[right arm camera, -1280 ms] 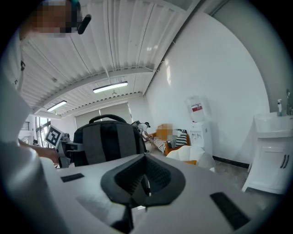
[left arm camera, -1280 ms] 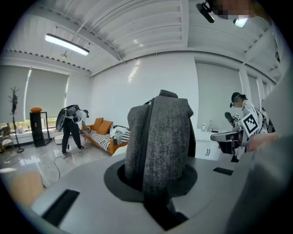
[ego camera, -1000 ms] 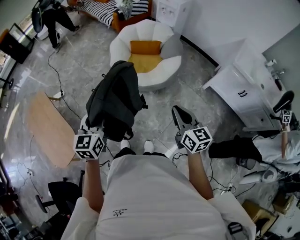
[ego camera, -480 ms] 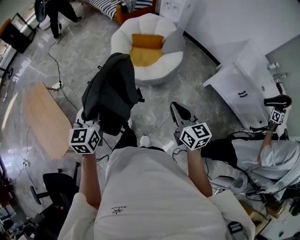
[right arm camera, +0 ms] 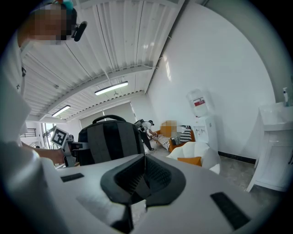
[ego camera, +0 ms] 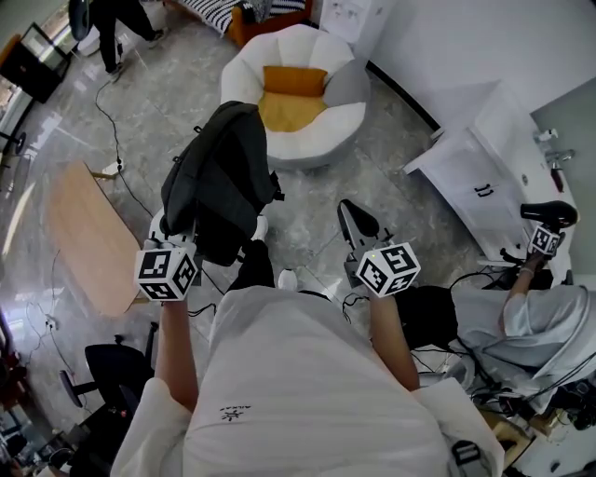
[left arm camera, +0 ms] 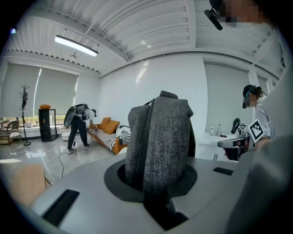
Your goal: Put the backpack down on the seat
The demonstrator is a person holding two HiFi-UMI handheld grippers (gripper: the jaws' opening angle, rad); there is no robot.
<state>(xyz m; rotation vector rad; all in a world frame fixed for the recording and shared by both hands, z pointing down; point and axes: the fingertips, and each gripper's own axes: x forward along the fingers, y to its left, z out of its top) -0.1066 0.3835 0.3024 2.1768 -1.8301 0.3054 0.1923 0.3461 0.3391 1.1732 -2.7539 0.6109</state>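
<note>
The left gripper (left arm camera: pixel 158 178) is clamped down on a thick grey woven strap (left arm camera: pixel 160 132). In the left gripper view the strap fills the gap between the jaws and stands straight up out of them. It belongs to the dark grey fabric backpack (ego camera: pixel 223 182). From the head view the bag hangs off that gripper, up above the grey marble floor (ego camera: pixel 307 219), just left of centre in the frame.

The right gripper (right arm camera: pixel 144 176) has its jaws pressed together with nothing between them. It sits to the right of the bag, clear of it, pointing roughly the same way. In the right gripper view the backpack shows at the left of the frame, upright, with its carry handle on top.

The seat is a white petal-shaped armchair (ego camera: pixel 340 126) with an orange cushion (ego camera: pixel 289 98) on it, at the top centre of the head view. The backpack isn't on it. The bag's top end sits just beside the chair's lower-left edge in the picture, and the cushion is bare.

Further out there's a light wooden table (ego camera: pixel 88 247) at the left edge and a white cabinet (ego camera: pixel 484 172) at the right. A second person in white (ego camera: pixel 531 317) is at lower right holding another marker-cube gripper. Someone in dark clothes (ego camera: pixel 116 23) stands at upper left near a striped sofa.
</note>
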